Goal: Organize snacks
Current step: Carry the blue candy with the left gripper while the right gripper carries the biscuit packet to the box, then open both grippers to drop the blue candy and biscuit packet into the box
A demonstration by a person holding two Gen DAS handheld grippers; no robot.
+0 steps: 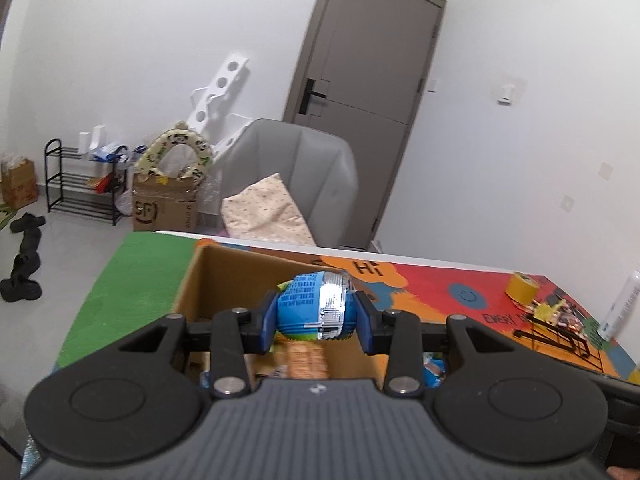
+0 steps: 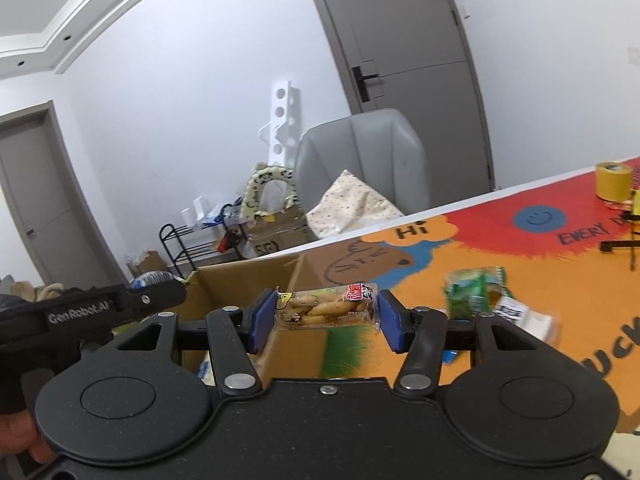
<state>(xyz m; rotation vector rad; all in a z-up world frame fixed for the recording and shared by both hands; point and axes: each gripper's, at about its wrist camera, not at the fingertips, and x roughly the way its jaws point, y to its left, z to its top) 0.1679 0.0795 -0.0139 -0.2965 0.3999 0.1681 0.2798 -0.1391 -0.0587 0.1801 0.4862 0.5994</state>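
Note:
My left gripper [image 1: 316, 312] is shut on a blue and silver snack packet [image 1: 316, 306], held over the open cardboard box [image 1: 224, 272]. Inside the box lie other snacks, among them a tan biscuit packet [image 1: 306, 362]. My right gripper [image 2: 326, 314] is shut on a clear packet of yellowish snacks with a red label [image 2: 326, 306], held just right of the same cardboard box [image 2: 236, 284] and above the table. The left gripper's black body [image 2: 92, 312] shows at the left of the right wrist view. A green snack packet [image 2: 474, 290] and a white packet [image 2: 520, 314] lie on the mat.
The table bears a colourful mat [image 2: 520, 248] in orange, red and green. A roll of yellow tape [image 1: 522, 286] stands at the far right with a black wire rack [image 1: 560, 332] and a white tube [image 1: 620, 308]. A grey chair [image 1: 296, 168] stands behind the table.

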